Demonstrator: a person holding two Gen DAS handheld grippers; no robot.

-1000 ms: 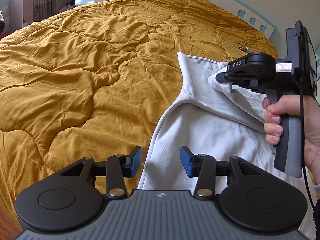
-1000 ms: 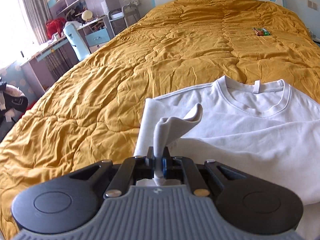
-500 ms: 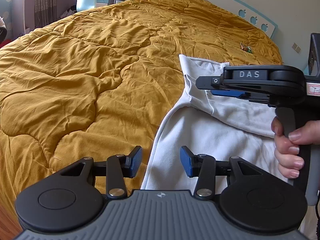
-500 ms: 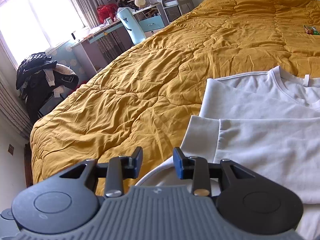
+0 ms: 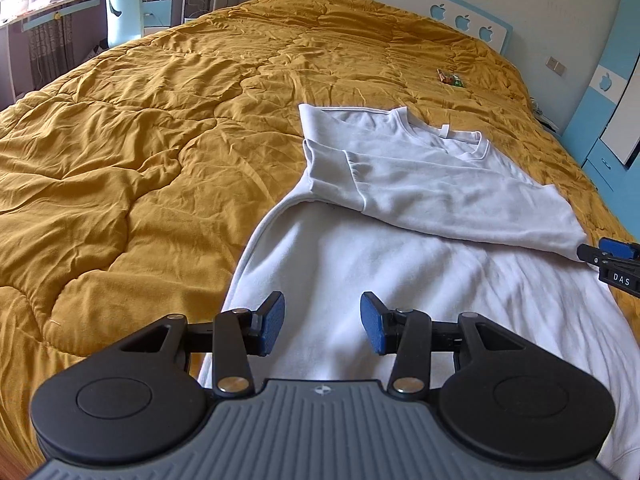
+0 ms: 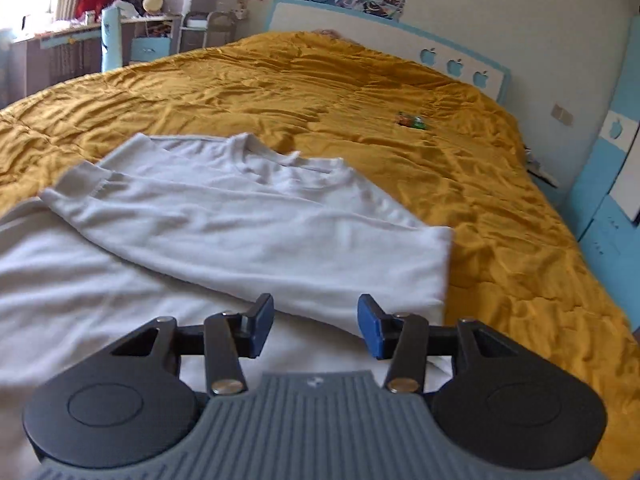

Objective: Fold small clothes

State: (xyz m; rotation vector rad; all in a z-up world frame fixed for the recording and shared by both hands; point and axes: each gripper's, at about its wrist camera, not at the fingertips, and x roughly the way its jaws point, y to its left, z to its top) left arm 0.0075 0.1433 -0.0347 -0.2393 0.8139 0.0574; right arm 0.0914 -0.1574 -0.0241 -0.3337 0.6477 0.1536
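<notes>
A white sweatshirt (image 5: pixel 360 264) lies flat on the mustard quilt (image 5: pixel 140 140), collar toward the headboard. Both sleeves are folded across its chest; one cuff (image 5: pixel 352 176) lies at the left side. My left gripper (image 5: pixel 322 328) is open and empty, low over the shirt's lower left part. My right gripper (image 6: pixel 316 326) is open and empty, over the shirt (image 6: pixel 200 248) just short of the folded sleeve's right edge (image 6: pixel 440 268). Its tip (image 5: pixel 612 256) shows at the right edge of the left wrist view.
A small green and red wrapper (image 5: pixel 450 79) lies on the quilt beyond the collar, also in the right wrist view (image 6: pixel 412 121). A white headboard with apple cutouts (image 5: pixel 460 22) stands behind. A desk and light blue chair (image 5: pixel 122 14) stand at far left, blue cabinets (image 5: pixel 608 128) at right.
My right gripper laid the left sleeve across the chest, opened and let it go, then swung over to the shirt's right side. My left gripper stayed open and hardly moved.
</notes>
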